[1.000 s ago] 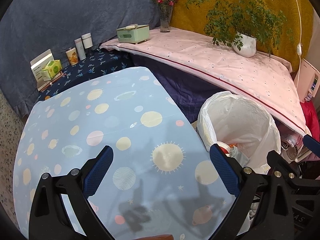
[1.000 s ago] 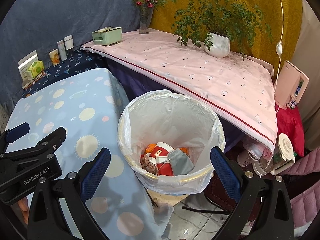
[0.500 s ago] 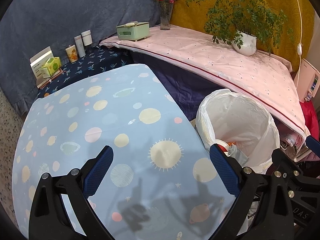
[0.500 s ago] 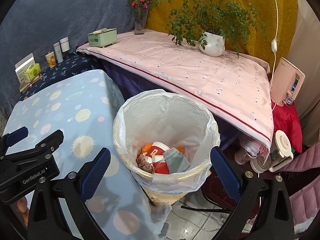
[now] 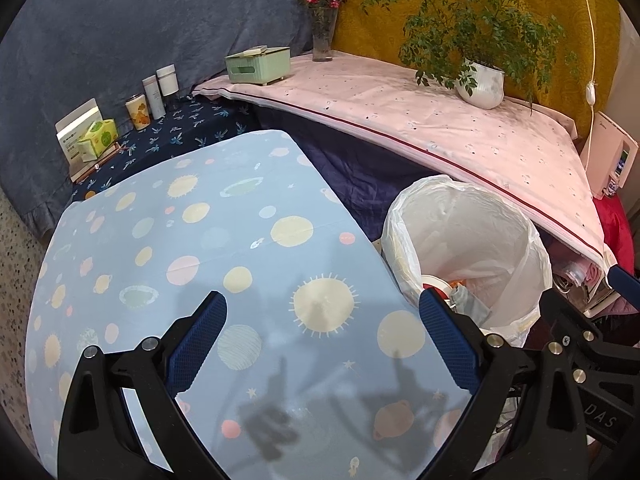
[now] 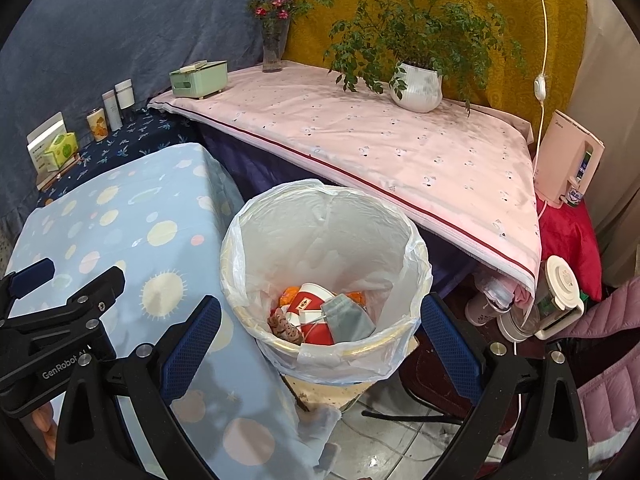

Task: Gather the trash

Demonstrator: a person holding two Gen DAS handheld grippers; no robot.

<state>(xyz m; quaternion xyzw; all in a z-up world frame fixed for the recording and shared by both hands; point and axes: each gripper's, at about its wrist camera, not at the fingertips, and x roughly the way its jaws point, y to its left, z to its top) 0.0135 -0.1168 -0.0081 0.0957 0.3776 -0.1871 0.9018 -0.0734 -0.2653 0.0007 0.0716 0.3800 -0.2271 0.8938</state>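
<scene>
A bin lined with a white plastic bag (image 6: 320,240) stands on the floor beside the table, also in the left wrist view (image 5: 472,240). Inside lie a red and white paper cup (image 6: 312,308), a grey face mask (image 6: 350,318), orange scraps and a brown wrapper. My right gripper (image 6: 320,344) is open and empty above the bin's near rim. My left gripper (image 5: 322,340) is open and empty above the table's blue planet-print cloth (image 5: 180,248), left of the bin. It also shows at the left of the right wrist view (image 6: 60,300).
A pink-covered shelf (image 6: 380,140) runs behind the bin with a potted plant (image 6: 416,84), a green tissue box (image 6: 198,78) and a flower vase (image 6: 274,46). Small bottles and boxes (image 5: 120,120) line the far left. A white appliance (image 6: 568,160), a kettle (image 6: 556,300) and clothes crowd the right.
Both grippers have drawn back and up slightly; the bin and table look a little farther away. Both stay open and empty.
</scene>
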